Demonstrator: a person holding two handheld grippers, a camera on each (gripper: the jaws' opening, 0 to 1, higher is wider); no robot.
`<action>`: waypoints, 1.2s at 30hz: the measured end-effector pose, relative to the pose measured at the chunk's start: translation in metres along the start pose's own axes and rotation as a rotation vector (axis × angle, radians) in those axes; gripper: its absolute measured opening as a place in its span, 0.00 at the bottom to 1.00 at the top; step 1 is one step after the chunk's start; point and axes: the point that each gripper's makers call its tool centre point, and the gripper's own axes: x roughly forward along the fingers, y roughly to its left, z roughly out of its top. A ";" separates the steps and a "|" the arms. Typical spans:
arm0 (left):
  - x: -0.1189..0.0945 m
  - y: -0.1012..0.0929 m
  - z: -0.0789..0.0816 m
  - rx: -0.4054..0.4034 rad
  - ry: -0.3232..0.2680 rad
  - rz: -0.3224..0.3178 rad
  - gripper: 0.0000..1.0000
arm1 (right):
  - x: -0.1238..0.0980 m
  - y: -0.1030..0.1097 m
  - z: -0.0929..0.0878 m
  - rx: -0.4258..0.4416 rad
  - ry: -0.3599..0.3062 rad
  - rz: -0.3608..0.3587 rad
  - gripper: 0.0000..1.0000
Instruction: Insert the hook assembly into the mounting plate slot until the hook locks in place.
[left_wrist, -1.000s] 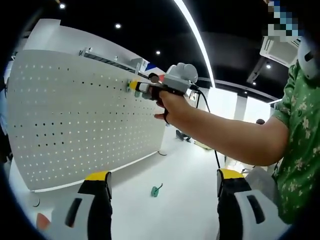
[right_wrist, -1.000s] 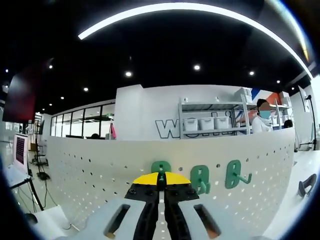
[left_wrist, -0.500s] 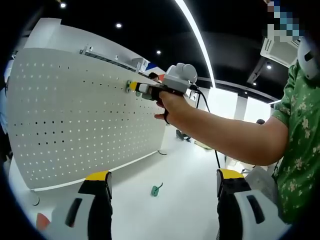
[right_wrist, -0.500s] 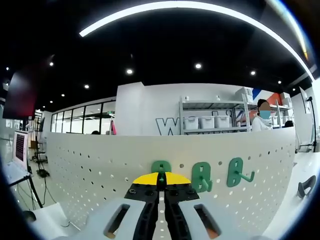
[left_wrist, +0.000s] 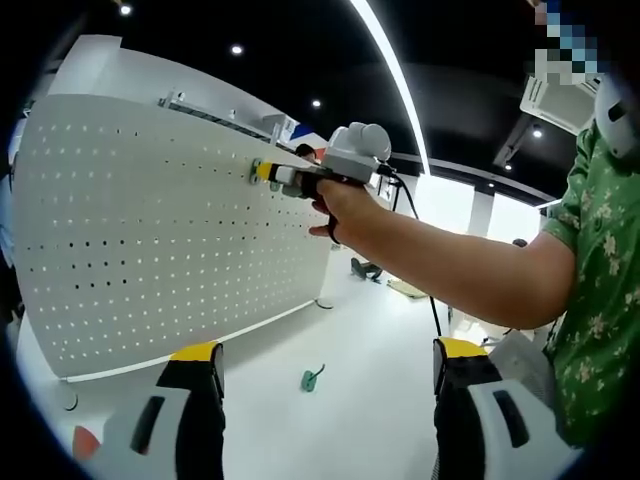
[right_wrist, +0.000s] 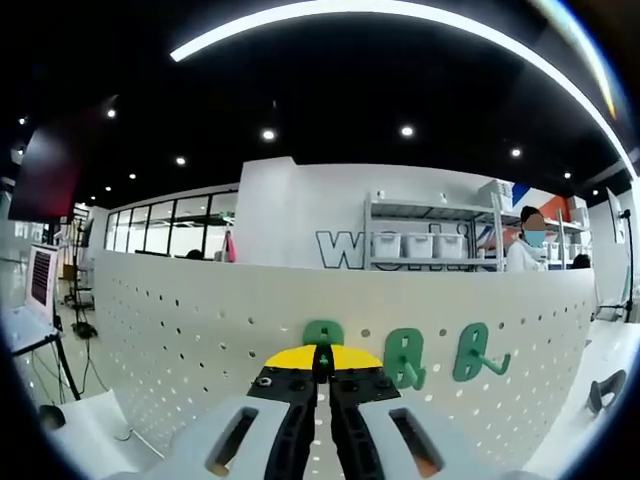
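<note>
Hook at mounting plate.
Your right tongs (right_wrist: 322, 362) clamp the green hook (right_wrist: 322, 335) against the mounting plate (right_wrist: 200, 340); left tongs (left_wrist: 325, 375) stand apart.

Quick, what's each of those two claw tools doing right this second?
Left gripper: open, holding nothing, hanging over the white table.
Right gripper: shut on a green hook, pressed against the white pegboard.

Green hooks (right_wrist: 404, 358) on a white dotted pegboard (right_wrist: 200, 330); yellow-tipped black fingers (right_wrist: 322, 358); green floral sleeve (left_wrist: 595, 280).
</note>
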 end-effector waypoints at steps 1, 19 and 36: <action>0.000 0.000 0.000 0.001 0.001 0.000 0.88 | 0.000 0.000 0.000 -0.003 0.001 0.001 0.02; 0.001 0.000 -0.002 -0.004 0.005 -0.003 0.87 | 0.003 -0.002 0.008 -0.148 0.011 -0.004 0.03; 0.001 -0.001 -0.001 -0.001 0.003 -0.004 0.87 | 0.002 -0.001 -0.011 -0.082 0.074 0.010 0.06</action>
